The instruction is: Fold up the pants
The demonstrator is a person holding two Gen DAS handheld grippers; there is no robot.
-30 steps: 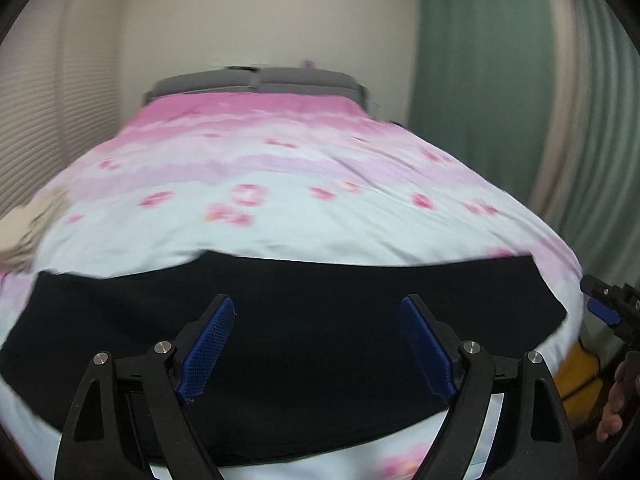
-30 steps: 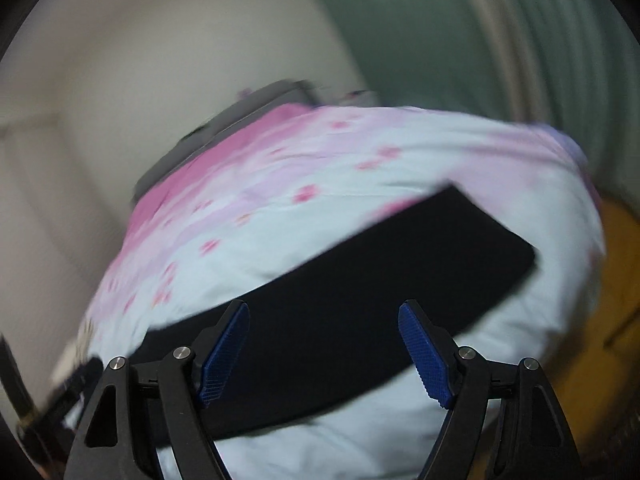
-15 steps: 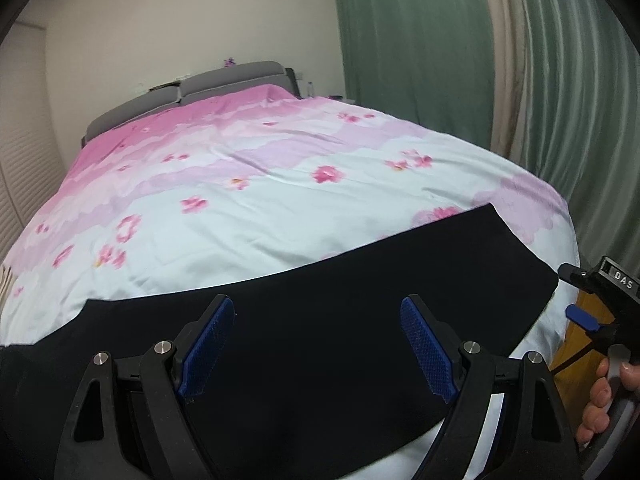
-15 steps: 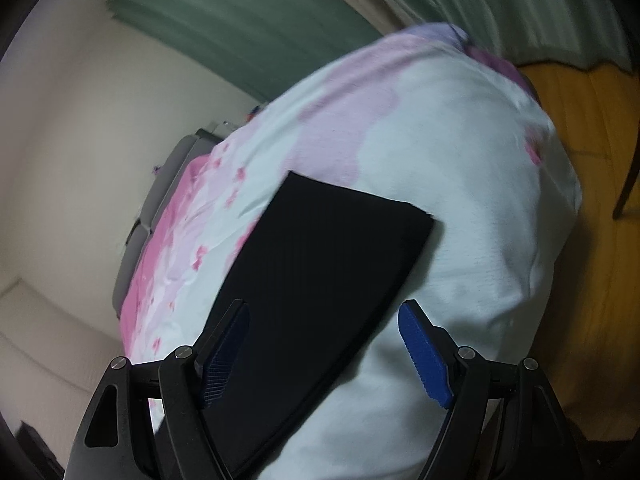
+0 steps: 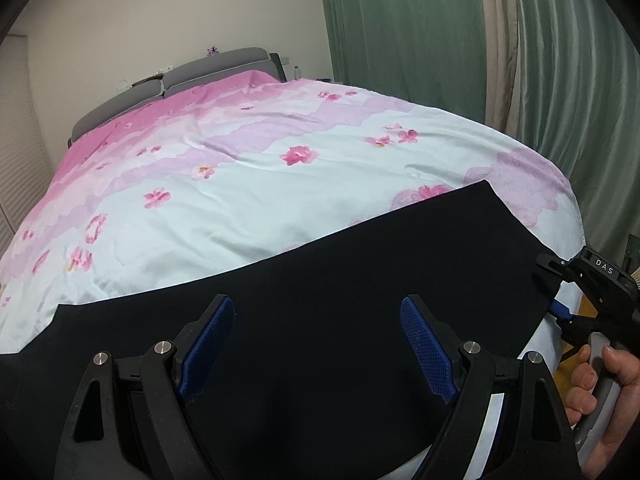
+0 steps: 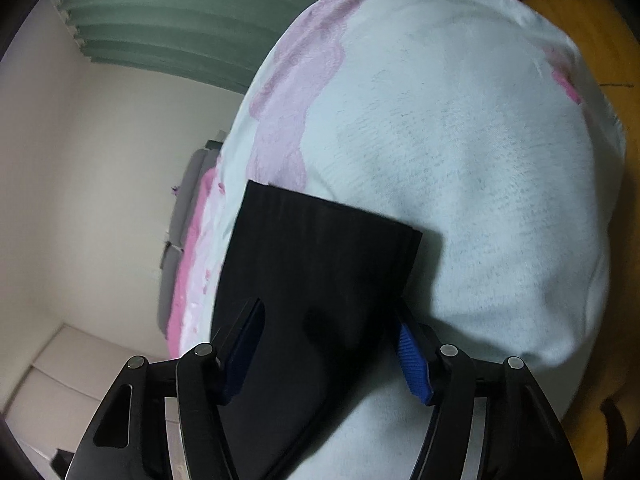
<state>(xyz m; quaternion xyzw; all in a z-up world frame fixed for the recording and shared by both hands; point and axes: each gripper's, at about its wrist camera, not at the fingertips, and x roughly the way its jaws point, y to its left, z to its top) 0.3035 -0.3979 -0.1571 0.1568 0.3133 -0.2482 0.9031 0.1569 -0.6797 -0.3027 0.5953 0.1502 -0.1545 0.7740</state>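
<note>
Black pants (image 5: 340, 300) lie flat as a long strip across the near end of the bed. My left gripper (image 5: 318, 340) is open and empty, hovering over the middle of the strip. My right gripper (image 6: 330, 344) is open, low over the strip's right end (image 6: 320, 248), with its jaws straddling the cloth's width. The right gripper also shows in the left wrist view (image 5: 576, 292) at the pants' right end, held by a hand.
The bed's pink and pale blue floral duvet (image 5: 260, 168) stretches to a grey headboard (image 5: 172, 80). Green curtains (image 5: 480, 60) hang on the right. Wooden floor (image 6: 600, 40) lies beyond the bed's corner.
The left view has swung right along the pants. The right gripper has turned and moved down close over the pants' right end.
</note>
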